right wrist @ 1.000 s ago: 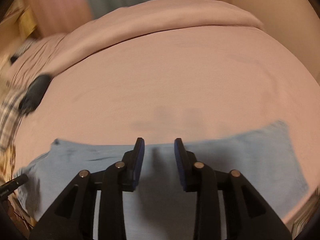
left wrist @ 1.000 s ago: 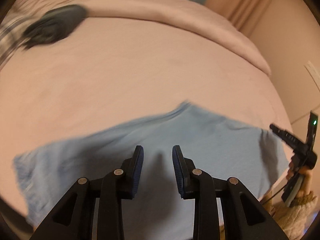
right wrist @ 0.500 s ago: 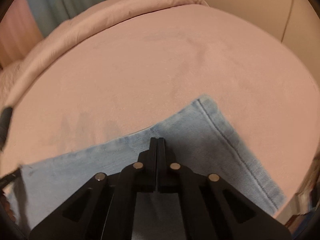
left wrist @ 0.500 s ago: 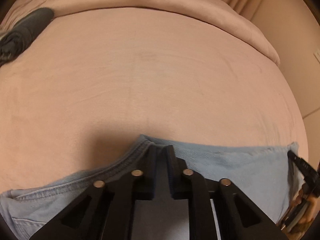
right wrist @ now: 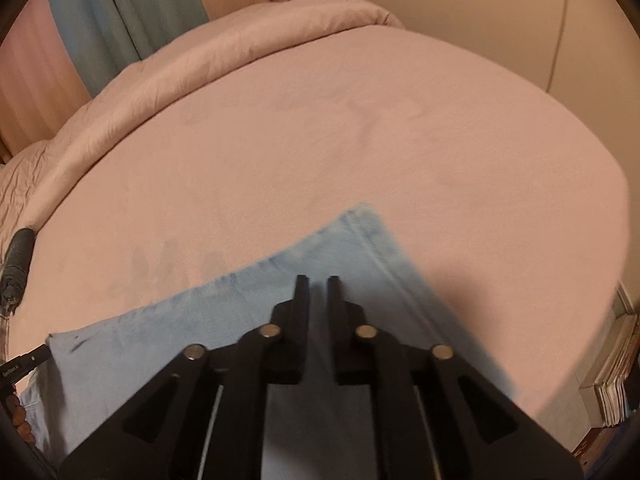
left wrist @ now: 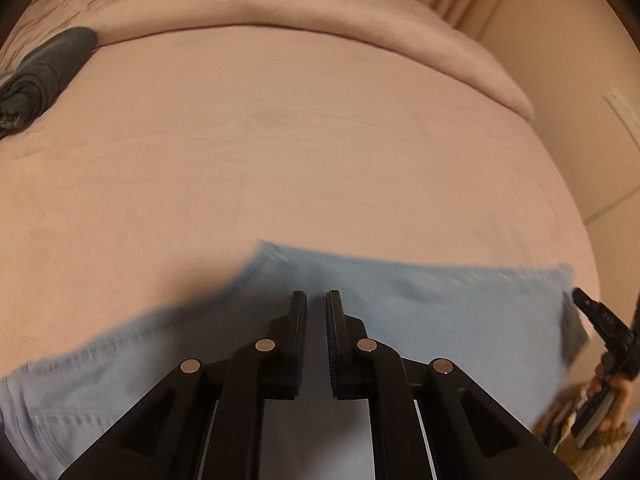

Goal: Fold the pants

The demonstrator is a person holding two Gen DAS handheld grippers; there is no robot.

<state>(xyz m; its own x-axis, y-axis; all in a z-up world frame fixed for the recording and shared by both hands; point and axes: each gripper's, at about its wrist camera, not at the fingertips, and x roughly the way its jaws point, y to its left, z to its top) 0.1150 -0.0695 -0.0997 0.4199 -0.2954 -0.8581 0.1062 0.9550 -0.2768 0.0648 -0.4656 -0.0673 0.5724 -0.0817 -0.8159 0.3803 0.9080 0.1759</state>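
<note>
Light blue denim pants (left wrist: 440,312) lie flat on the pink bed sheet (left wrist: 300,152), spread across the near edge. In the left wrist view my left gripper (left wrist: 316,300) hovers over the pants' far edge, its jaws a narrow gap apart and holding nothing. In the right wrist view the pants (right wrist: 180,328) run left to a hemmed leg end at the right, and my right gripper (right wrist: 318,284) stands over them near that end, jaws slightly apart and empty. The right gripper also shows at the right edge of the left wrist view (left wrist: 600,320).
A dark grey folded garment (left wrist: 40,76) lies at the far left of the bed. A rolled pink duvet (right wrist: 220,52) runs along the far side. Curtains (right wrist: 120,8) and a wall stand behind. Stacked books (right wrist: 616,380) sit beside the bed at the right.
Both grippers closed on the pants half a second ago and have now opened a little, letting the cloth go. The pants lie lower and flatter on the sheet.
</note>
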